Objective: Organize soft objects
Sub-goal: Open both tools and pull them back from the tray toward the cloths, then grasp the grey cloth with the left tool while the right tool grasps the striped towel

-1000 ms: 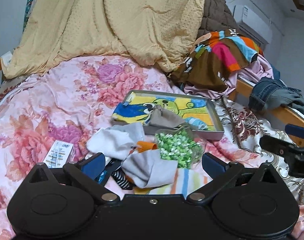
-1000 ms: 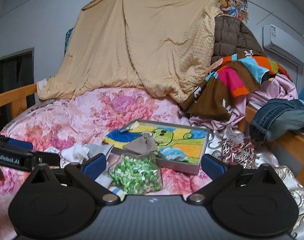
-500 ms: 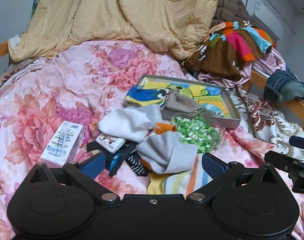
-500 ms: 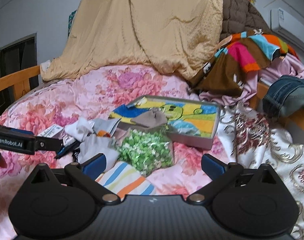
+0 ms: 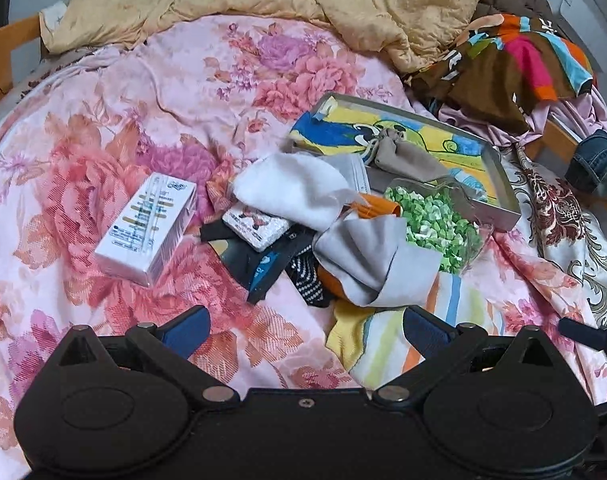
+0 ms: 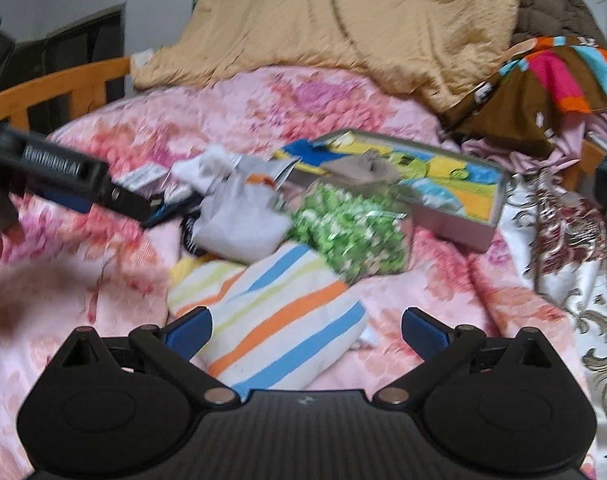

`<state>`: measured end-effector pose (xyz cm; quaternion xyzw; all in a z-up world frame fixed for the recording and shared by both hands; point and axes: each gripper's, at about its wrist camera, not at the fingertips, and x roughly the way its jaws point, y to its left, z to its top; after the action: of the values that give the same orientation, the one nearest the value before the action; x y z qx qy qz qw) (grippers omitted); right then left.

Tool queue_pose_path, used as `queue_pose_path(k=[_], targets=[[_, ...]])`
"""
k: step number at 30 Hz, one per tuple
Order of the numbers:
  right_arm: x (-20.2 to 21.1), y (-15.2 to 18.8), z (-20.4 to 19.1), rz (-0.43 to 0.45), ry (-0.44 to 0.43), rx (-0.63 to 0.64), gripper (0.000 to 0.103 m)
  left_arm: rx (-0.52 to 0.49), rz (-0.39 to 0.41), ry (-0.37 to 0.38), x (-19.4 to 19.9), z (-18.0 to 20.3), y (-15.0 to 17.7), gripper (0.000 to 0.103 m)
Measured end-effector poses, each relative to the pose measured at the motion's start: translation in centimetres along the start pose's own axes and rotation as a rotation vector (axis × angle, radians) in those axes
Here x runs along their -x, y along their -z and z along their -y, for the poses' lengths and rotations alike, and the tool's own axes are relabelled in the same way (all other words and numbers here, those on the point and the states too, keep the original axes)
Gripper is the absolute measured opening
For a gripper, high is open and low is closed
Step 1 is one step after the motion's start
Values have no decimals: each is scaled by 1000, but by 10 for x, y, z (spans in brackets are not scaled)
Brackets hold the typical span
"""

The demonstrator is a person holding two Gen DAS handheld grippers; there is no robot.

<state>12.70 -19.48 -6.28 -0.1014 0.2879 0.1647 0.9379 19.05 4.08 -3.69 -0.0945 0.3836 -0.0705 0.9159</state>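
Observation:
A heap of soft things lies on the floral bedspread: a white cloth [image 5: 291,190], a grey cloth [image 5: 375,256], a striped cloth [image 6: 279,316], a clear bag of green bits [image 5: 431,220] and dark socks [image 5: 307,276]. A metal tray [image 5: 499,168] with a cartoon towel and a beige pouch [image 5: 399,156] sits behind it. My left gripper [image 5: 305,330] is open and empty, just before the heap. My right gripper [image 6: 305,330] is open, with the striped cloth lying between its fingers.
A white box [image 5: 147,228] and a small printed packet [image 5: 255,224] lie left of the heap. A yellow blanket [image 5: 343,4] and piled clothes [image 5: 515,68] fill the back. A wooden bed rail [image 6: 59,92] runs at the left. The left gripper [image 6: 63,176] crosses the right wrist view.
Both grippers have tilted down and moved closer to the heap. The striped cloth now lies between my right gripper's fingers. Both stay open.

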Motion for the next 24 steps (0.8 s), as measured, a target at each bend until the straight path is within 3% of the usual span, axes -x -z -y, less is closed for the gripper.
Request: queue_pose_path(k=[7,12,19,24], targets=[[-18,7,-4,-31,-22,26,103,-61,-6,42,-11,13,3,102],[-31,6,-9,-12,-24,59,103,-18,14,108,-26,13,0,102],[-46,10,-12,-8,-32,57,103,-3,21,106,-42,14,-1,102],[-52,11,-10,-15,-51,25,103,9,49,144,-52,16,-3,102]])
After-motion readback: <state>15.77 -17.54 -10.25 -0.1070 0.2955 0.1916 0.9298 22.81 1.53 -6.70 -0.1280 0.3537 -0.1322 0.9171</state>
